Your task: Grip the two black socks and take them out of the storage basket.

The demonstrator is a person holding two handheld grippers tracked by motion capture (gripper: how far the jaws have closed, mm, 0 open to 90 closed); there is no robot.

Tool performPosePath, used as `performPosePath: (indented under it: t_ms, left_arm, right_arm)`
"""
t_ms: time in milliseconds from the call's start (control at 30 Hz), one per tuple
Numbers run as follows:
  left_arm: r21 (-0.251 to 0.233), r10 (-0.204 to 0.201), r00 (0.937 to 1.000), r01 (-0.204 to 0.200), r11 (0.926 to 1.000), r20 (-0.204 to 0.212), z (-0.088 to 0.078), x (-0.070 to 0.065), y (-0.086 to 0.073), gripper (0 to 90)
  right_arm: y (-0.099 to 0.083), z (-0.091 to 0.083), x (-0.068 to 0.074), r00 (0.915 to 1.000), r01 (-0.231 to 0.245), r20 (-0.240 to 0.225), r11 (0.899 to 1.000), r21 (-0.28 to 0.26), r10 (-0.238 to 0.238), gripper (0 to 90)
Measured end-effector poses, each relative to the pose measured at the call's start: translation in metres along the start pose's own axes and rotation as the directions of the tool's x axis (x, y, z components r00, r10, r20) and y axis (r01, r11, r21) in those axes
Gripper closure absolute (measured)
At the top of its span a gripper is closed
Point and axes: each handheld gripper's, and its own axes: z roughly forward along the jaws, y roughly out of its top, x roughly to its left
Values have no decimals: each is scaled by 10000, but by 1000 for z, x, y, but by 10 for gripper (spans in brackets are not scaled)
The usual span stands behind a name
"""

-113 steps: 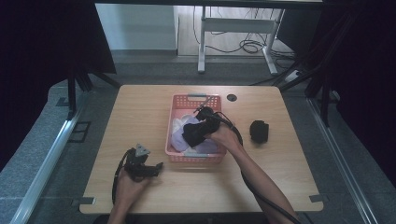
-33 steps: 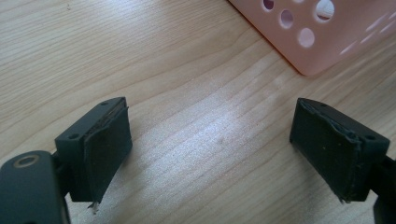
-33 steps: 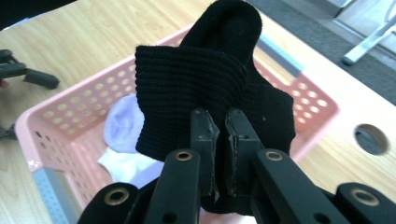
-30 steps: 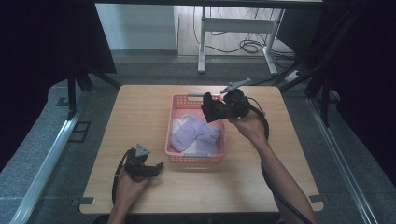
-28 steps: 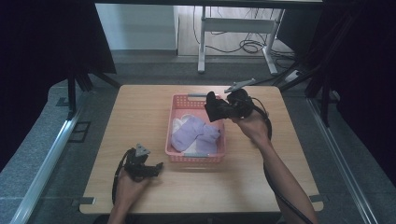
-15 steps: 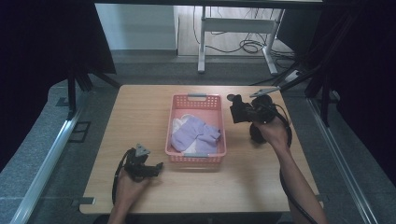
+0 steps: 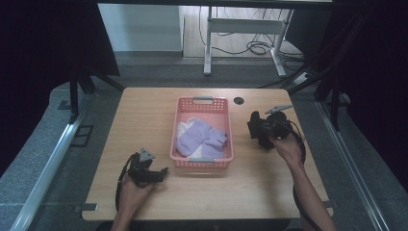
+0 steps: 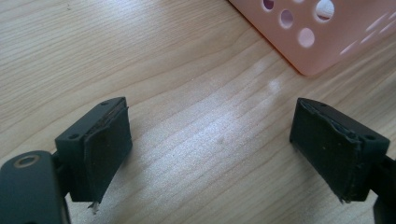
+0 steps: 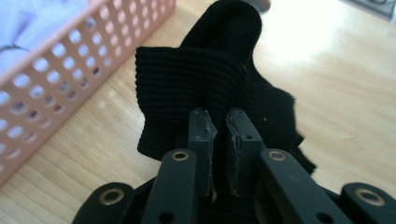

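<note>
A black sock (image 9: 210, 79) lies crumpled on the wooden table (image 7: 144, 115), to the right of the pink basket (image 7: 202, 99). My right gripper (image 9: 217, 116) points at the sock with its tips right against the cloth. Its jaws stand almost together with only a thin slit between them, have just parted a little, and hold nothing. From above, the right gripper (image 7: 256, 130) sits low over that spot. Light purple socks (image 7: 199, 137) lie in the basket. My left gripper (image 8: 210, 154) rests open over bare wood by the basket's near left corner (image 8: 327, 42).
A round cable hole (image 7: 238, 100) is in the tabletop behind the basket. The left gripper (image 7: 159, 172) lies near the table's front edge. Dark frame legs and floor cables stand beyond the far edge.
My right hand has left the basket, swung right across the table and come down onto the black sock. The left hand and its gripper have stayed put.
</note>
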Motion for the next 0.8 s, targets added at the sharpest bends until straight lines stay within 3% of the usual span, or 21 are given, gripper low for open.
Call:
performPosePath:
  t_ms: [67, 233, 467, 800]
  left_arm:
    - [1, 3, 10000, -3, 10000, -1, 0, 0, 0, 124]
    - [-4, 2, 10000, -2, 10000, -1, 0, 0, 0, 124]
    - [1, -2, 10000, 2, 10000, 0, 0, 0, 0, 124]
    - [-1, 2, 10000, -2, 10000, -1, 0, 0, 0, 124]
  right_arm:
    - [-5, 5, -2, 9999, -102, -10, 9999, 82, 102, 780]
    - [-12, 12, -6, 9982, -545, -245, 9983, 201, 550, 614]
    - [-11, -4, -6, 9961, -765, -464, 9965, -329, 750, 524]
    - [-24, -26, 4, 9974, -522, -544, 9948, -870, 476, 365]
